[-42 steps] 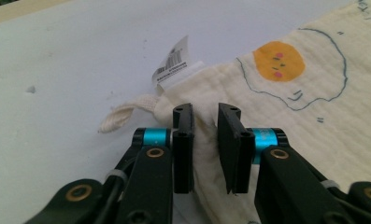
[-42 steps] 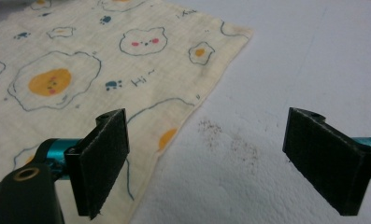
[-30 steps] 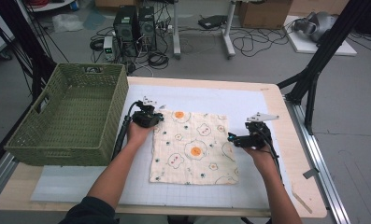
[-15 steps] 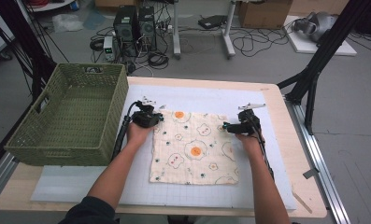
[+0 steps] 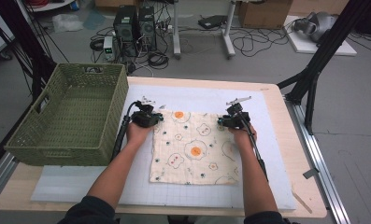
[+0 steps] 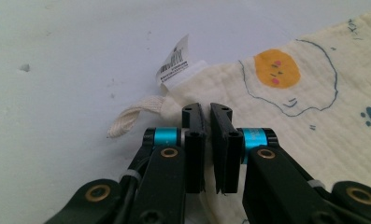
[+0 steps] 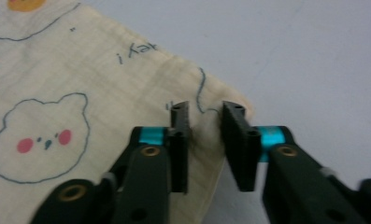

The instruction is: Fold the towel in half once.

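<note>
A pale worktop (image 5: 276, 140) carried a green woven basket (image 5: 71, 119) at nine o'clock and, at the centre, a cream cloth (image 5: 192, 147) printed with bears and fried eggs, lying flat. The left gripper (image 5: 159, 117) sat at the cloth's eleven o'clock corner, its jaws pinched narrow on the fabric beside a white label (image 6: 176, 63) and a hanging loop (image 6: 129, 119). The right gripper (image 5: 219, 122), at the one o'clock corner, had just been closing its jaws onto a small bunched fold. That thin bite could probably slip free on lifting, dropping one corner.
</note>
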The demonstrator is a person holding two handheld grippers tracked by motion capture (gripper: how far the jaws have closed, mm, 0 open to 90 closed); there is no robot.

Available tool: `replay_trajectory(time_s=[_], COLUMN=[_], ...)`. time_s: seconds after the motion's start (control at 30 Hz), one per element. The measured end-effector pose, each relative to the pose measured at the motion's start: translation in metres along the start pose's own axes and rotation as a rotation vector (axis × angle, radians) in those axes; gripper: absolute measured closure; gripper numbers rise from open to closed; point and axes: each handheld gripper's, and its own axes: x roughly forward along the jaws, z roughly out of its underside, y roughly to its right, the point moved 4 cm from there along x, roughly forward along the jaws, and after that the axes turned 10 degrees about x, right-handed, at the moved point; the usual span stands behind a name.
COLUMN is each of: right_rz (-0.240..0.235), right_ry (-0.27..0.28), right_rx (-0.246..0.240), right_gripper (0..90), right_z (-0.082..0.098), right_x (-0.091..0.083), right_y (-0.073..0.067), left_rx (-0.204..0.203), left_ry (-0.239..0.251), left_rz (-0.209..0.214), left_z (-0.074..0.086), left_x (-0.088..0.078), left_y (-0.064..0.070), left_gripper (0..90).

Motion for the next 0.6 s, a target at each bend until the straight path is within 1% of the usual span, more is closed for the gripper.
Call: replay_trajectory(time_s=[0.07, 0.1, 0.13, 0.17, 0.23, 0.27, 0.3, 0.33, 0.37, 0.4, 0.43, 0.47, 0.5, 0.57, 0.6], right_rz=[-0.014, -0.017, -0.012, 0.0, 0.031, 0.038, 0.042, 0.048, 0.044, 0.04, 0.032, 0.014, -0.002, -0.01, -0.021], right_ry=[-0.004, -0.002, 0.002, 0.003, 0.021, 0.047, 0.076, 0.108, 0.14, 0.16, 0.176, 0.176, 0.177, 0.185, 0.186], right_rx=[-0.004, -0.005, -0.01, -0.021, -0.04, -0.043, -0.044, -0.044, -0.043, -0.039, -0.034, -0.027, -0.03, -0.045, -0.041], right_gripper=[83.2, 84.7, 85.1, 85.8, 86.1, 86.1, 86.1, 86.1, 86.1, 86.0, 86.0, 85.9, 85.9, 85.8, 85.8], right_z=[0.0, 0.0, 0.0, 0.0, -0.002, -0.004, -0.007, -0.01, -0.013, -0.014, -0.015, -0.015, -0.015, -0.013, -0.011], right_x=[0.0, 0.0, 0.0, 0.0, -0.003, -0.006, -0.009, -0.013, -0.017, -0.02, -0.022, -0.025, -0.026, -0.03, -0.032], right_y=[-0.002, -0.002, -0.002, -0.003, -0.005, -0.005, -0.004, -0.003, -0.003, -0.002, -0.002, -0.003, -0.004, -0.006, -0.007], left_rx=[-0.012, -0.027, -0.05, -0.059, -0.057, -0.053, -0.058, -0.074, -0.087, -0.086, -0.078, -0.074, -0.068, -0.053, -0.043], left_ry=[0.001, 0.003, 0.01, 0.011, 0.025, 0.055, 0.094, 0.134, 0.164, 0.178, 0.176, 0.173, 0.167, 0.168, 0.175], left_rz=[0.002, 0.001, -0.001, -0.005, -0.013, -0.026, -0.035, -0.042, -0.043, -0.037, -0.03, -0.021, -0.005, 0.02, 0.028], left_z=[0.0, 0.001, 0.001, 0.001, -0.002, -0.006, -0.011, -0.016, -0.019, -0.02, -0.02, -0.019, -0.019, -0.02, -0.021], left_x=[-0.001, -0.001, -0.002, -0.002, -0.005, -0.008, -0.012, -0.016, -0.02, -0.023, -0.025, -0.027, -0.029, -0.034, -0.036], left_y=[-0.001, -0.002, -0.003, -0.004, -0.005, -0.005, -0.006, -0.007, -0.008, -0.009, -0.009, -0.008, -0.007, -0.004, -0.001], left_gripper=[85.0, 85.1, 85.2, 85.3, 85.7, 85.8, 85.9, 86.0, 86.1, 86.1, 86.1, 86.0, 85.9, 85.8, 85.7])
